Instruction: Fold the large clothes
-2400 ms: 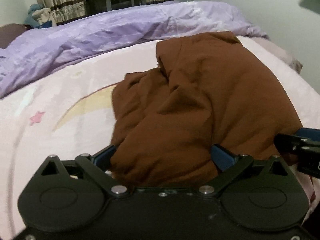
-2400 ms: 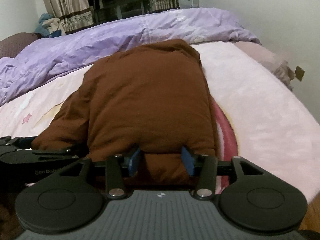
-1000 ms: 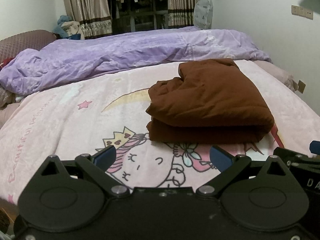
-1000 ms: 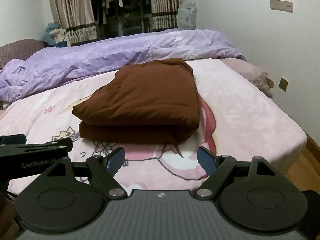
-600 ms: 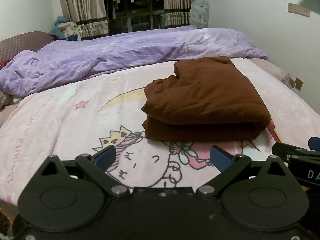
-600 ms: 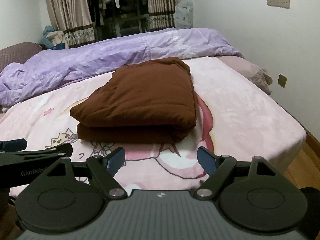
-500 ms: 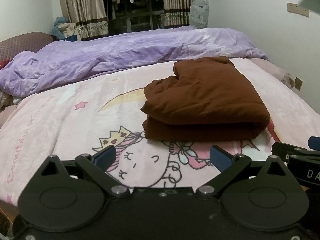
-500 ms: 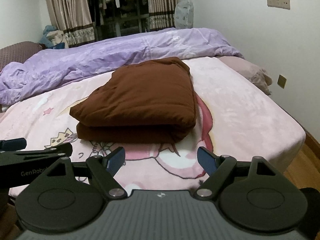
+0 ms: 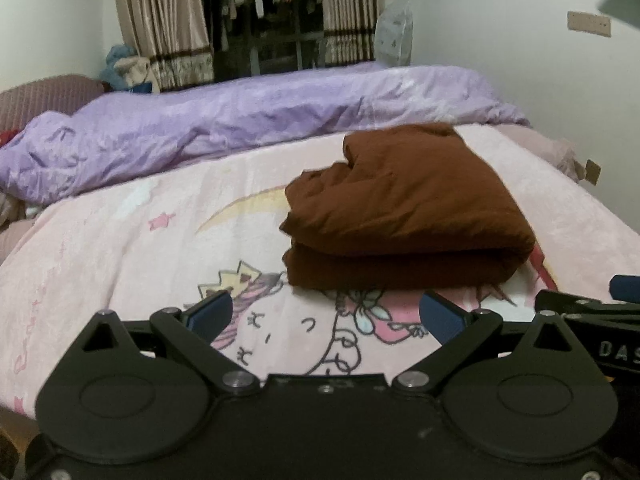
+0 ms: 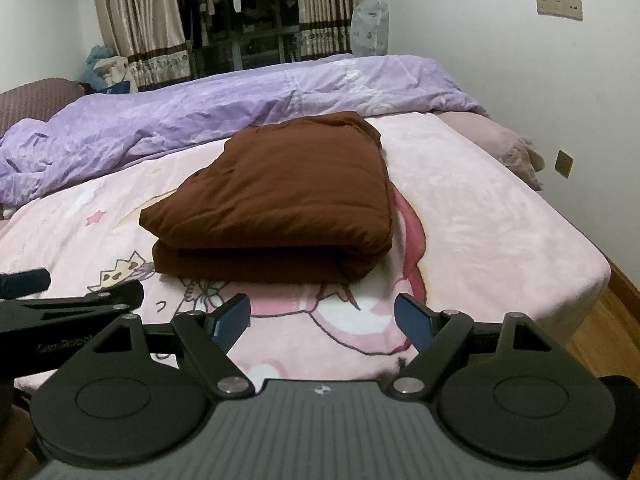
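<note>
A brown garment (image 9: pixel 404 208) lies folded in a thick two-layer stack on the pink cartoon blanket (image 9: pixel 120 240); it also shows in the right wrist view (image 10: pixel 280 196). My left gripper (image 9: pixel 326 316) is open and empty, held back near the bed's front edge, apart from the garment. My right gripper (image 10: pixel 322 318) is open and empty too, in front of the stack. Each gripper's side shows at the edge of the other's view.
A rumpled purple duvet (image 9: pixel 240 120) runs along the far side of the bed. A mauve pillow (image 10: pixel 504 144) lies at the far right. The bed's right edge drops to a wooden floor (image 10: pixel 608 336). Curtains (image 10: pixel 136 20) and a wall stand behind.
Both grippers let go of the brown garment and drew back from it toward the bed's front edge. The garment now rests folded. In the last half second almost nothing moved.
</note>
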A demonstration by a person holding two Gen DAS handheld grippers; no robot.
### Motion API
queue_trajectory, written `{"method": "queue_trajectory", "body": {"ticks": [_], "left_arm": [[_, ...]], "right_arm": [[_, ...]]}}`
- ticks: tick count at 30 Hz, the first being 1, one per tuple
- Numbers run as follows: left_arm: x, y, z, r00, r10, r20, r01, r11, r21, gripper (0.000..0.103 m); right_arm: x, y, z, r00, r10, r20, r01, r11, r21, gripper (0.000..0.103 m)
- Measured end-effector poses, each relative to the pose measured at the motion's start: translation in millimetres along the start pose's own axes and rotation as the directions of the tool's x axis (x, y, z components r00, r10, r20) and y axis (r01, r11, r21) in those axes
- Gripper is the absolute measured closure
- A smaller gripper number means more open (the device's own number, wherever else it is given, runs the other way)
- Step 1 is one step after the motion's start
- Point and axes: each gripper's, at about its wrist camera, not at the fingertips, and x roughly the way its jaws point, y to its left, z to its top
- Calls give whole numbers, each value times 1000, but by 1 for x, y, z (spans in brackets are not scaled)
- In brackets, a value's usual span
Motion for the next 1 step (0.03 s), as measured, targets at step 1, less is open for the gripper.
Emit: {"method": "queue_trajectory", "body": {"ticks": [1], "left_arm": [[-1, 0, 0, 1000, -1, 3, 1, 1000, 0, 0]], "right_arm": [[0, -1, 0, 1000, -2, 1, 2, 1000, 1, 7]]}}
